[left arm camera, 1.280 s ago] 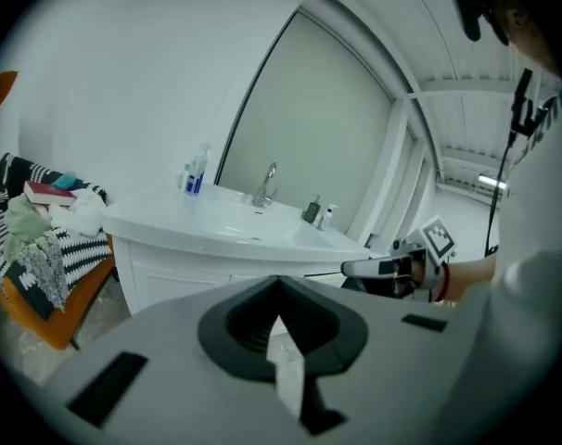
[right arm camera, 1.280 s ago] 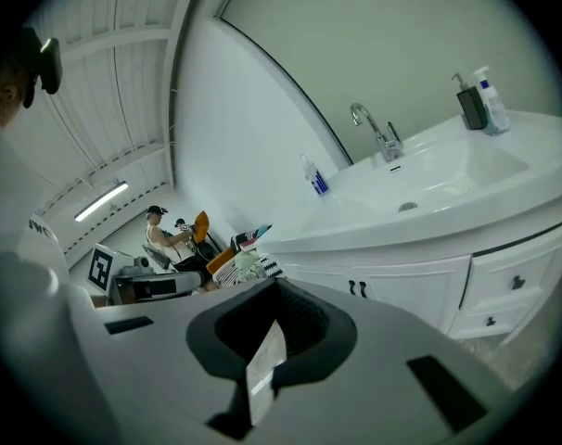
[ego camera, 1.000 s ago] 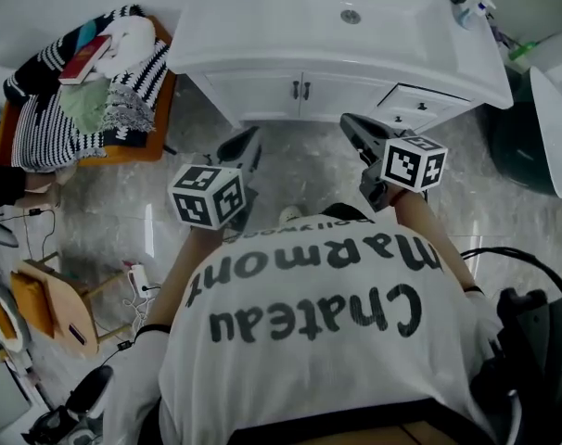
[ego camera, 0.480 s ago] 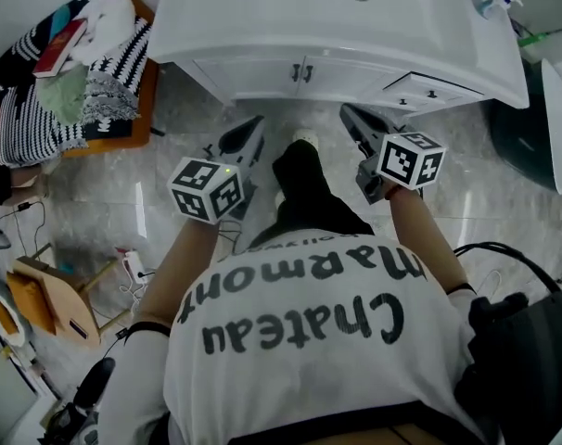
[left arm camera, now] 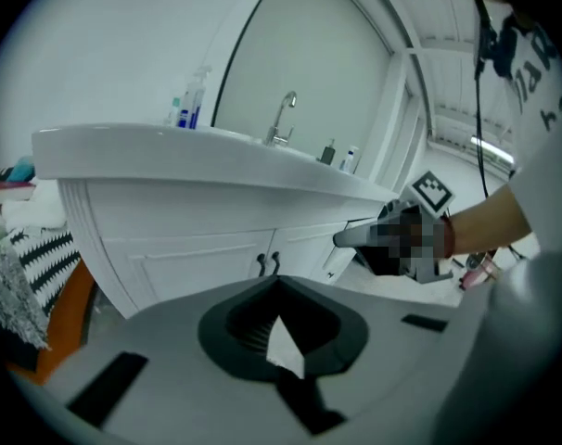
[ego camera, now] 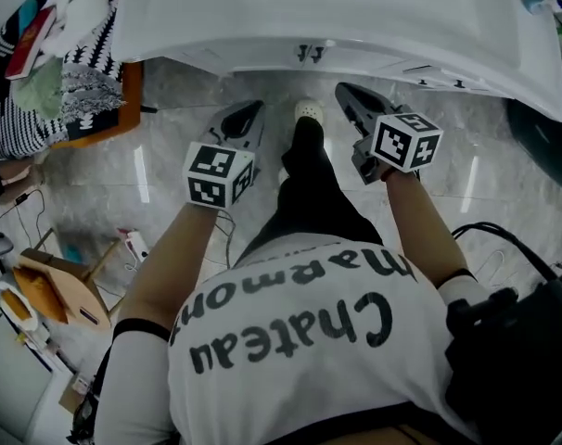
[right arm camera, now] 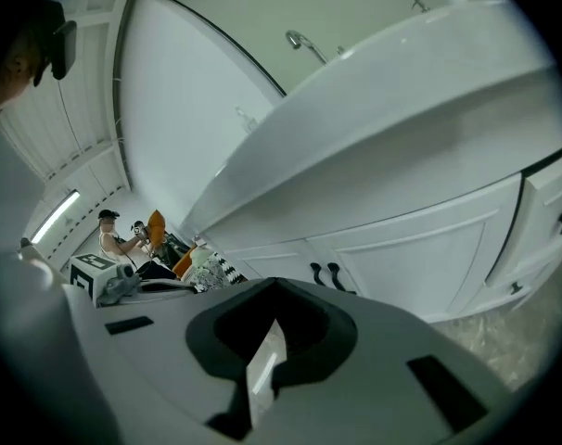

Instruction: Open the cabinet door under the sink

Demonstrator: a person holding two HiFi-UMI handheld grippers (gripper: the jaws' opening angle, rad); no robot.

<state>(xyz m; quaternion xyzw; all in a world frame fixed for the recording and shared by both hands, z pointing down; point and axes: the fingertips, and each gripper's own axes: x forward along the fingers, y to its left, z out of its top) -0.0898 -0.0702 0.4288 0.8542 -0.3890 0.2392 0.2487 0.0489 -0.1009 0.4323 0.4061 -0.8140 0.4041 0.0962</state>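
Note:
The white vanity [ego camera: 355, 26] fills the top of the head view; its top hides most of the two cabinet doors, and only their dark handles [ego camera: 309, 52] peek out. My left gripper [ego camera: 248, 111] is shut and empty, low over the floor, short of the doors and left of the handles. My right gripper [ego camera: 345, 92] is also shut and empty, just right of the handles. The left gripper view has the handles [left arm camera: 268, 264] straight above my shut jaws' tip, between the left door [left arm camera: 184, 267] and the right door [left arm camera: 304, 247]. In the right gripper view the handles [right arm camera: 325, 276] are slightly to the right.
A leg and white shoe [ego camera: 308, 110] stand between the grippers. An orange chair piled with striped clothes [ego camera: 49, 82] is left of the vanity, a wooden stool [ego camera: 57, 290] lower left, a dark bin [ego camera: 541, 128] right. Small drawers [right arm camera: 559, 221] flank the right door.
Both grippers have sunk and moved toward the cabinet. The view has closed in, so the vanity top now covers most of the doors. A leg has stepped forward between the grippers.

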